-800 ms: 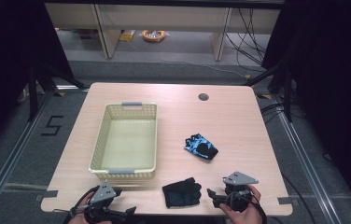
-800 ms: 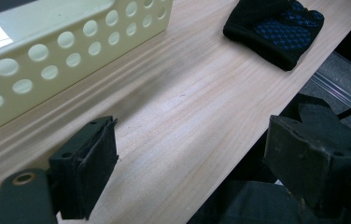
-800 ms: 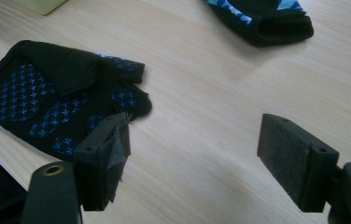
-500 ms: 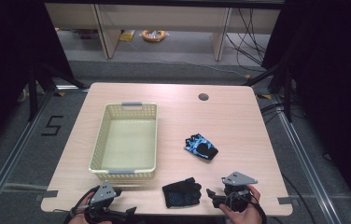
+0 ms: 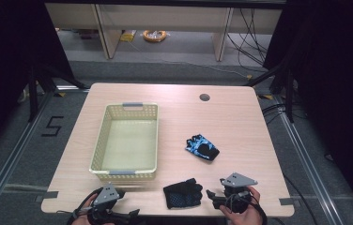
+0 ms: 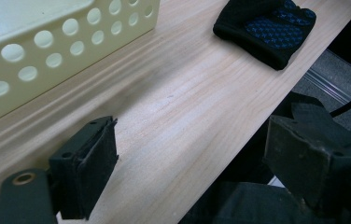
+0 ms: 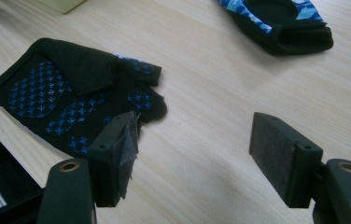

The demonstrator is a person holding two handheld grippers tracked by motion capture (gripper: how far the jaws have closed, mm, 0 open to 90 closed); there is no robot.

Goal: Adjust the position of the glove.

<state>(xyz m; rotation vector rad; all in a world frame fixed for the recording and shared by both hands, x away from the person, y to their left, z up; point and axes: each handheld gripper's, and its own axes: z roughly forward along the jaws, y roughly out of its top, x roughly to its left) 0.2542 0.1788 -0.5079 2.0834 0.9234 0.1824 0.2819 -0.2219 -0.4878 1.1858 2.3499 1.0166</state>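
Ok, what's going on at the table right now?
A person holds a tool in each hand at the near edge of the table. Both are open and empty. The right tool points at the black glove lying just beside it, not touching it. The left tool sits by the near corner, in front of the cream basket, which is empty. The blue glove lies farther out, untouched.

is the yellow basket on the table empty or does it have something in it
Empty. In the high view the basket shows a bare floor, and both gloves, the black glove and the blue glove, lie outside it on the table.
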